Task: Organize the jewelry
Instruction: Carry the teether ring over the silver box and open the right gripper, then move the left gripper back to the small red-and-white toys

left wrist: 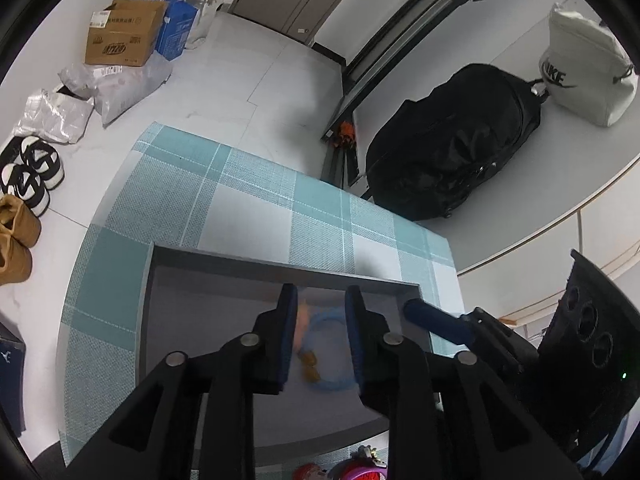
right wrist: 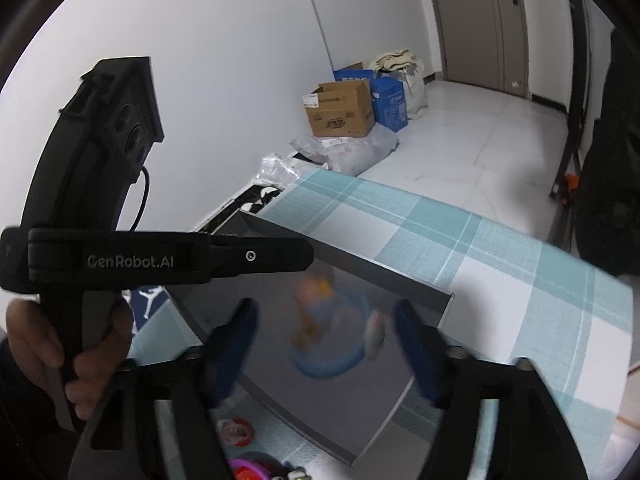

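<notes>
A grey tray (left wrist: 168, 320) (right wrist: 400, 280) lies on the checked teal tablecloth (left wrist: 248, 200) (right wrist: 480, 248). In it lie a light blue bracelet (left wrist: 332, 384) (right wrist: 324, 364) with small amber pieces (left wrist: 309, 366) (right wrist: 308, 320), blurred in both views. My left gripper (left wrist: 322, 300) is open above the tray, its fingers on either side of the bracelet. My right gripper (right wrist: 326, 316) is open over the same tray, empty. The left gripper's body shows in the right wrist view (right wrist: 168, 258). A right fingertip (left wrist: 432, 320) shows in the left wrist view.
More pink and red jewelry (left wrist: 360, 468) (right wrist: 240, 432) lies on the cloth at the near edge. A black backpack (left wrist: 452, 148) and white bag (left wrist: 580, 68) sit on a round table. Cardboard boxes (left wrist: 124, 32), bags and shoes (left wrist: 32, 168) lie on the floor.
</notes>
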Available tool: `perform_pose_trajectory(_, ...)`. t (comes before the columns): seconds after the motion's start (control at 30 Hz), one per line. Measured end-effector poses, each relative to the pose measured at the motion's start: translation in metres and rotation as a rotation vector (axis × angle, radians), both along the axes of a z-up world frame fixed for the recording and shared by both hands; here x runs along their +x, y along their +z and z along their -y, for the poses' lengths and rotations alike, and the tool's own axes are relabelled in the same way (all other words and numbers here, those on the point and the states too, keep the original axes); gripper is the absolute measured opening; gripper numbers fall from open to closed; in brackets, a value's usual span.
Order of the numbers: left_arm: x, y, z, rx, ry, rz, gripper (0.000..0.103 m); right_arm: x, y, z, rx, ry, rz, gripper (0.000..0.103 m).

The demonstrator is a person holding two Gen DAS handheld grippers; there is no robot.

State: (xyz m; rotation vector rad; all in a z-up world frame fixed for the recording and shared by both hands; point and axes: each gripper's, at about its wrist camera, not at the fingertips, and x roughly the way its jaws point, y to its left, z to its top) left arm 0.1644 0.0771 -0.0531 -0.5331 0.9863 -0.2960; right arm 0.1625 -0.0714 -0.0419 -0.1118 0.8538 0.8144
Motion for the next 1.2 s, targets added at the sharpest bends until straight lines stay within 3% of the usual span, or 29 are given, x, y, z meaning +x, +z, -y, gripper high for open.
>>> perform_pose_trajectory(0.13,-0.007,0.01,-0.005,-0.009,0.019,0.048,0.055,-0.008,0.006,0.004,0.011,0.023,0.043,0.082)
perform_pose_trajectory(0.17,-0.009,0.012,-0.006,-0.003,0.023,0.058,0.057,-0.01,0.008,0.006,0.012,0.022,0.055,0.084)
perform_pose_trajectory(0.47,-0.038,0.016,-0.019,0.026,0.089,0.093,0.058,-0.027,0.018,0.027,0.067,-0.034,0.06,0.096)
perform_pose_trajectory(0.67,-0.059,0.024,-0.015,0.109,0.116,0.127,0.058,-0.039,0.026,0.037,0.097,-0.085,0.083,0.101)
perform_pose_trajectory(1.03,-0.097,0.011,0.002,0.239,0.127,0.063,0.059,-0.068,0.028,0.054,0.107,-0.152,0.076,0.103)
perform_pose_trajectory(1.2,-0.112,-0.002,0.007,0.245,0.11,-0.002,0.059,-0.08,0.024,0.059,0.101,-0.182,0.064,0.103)
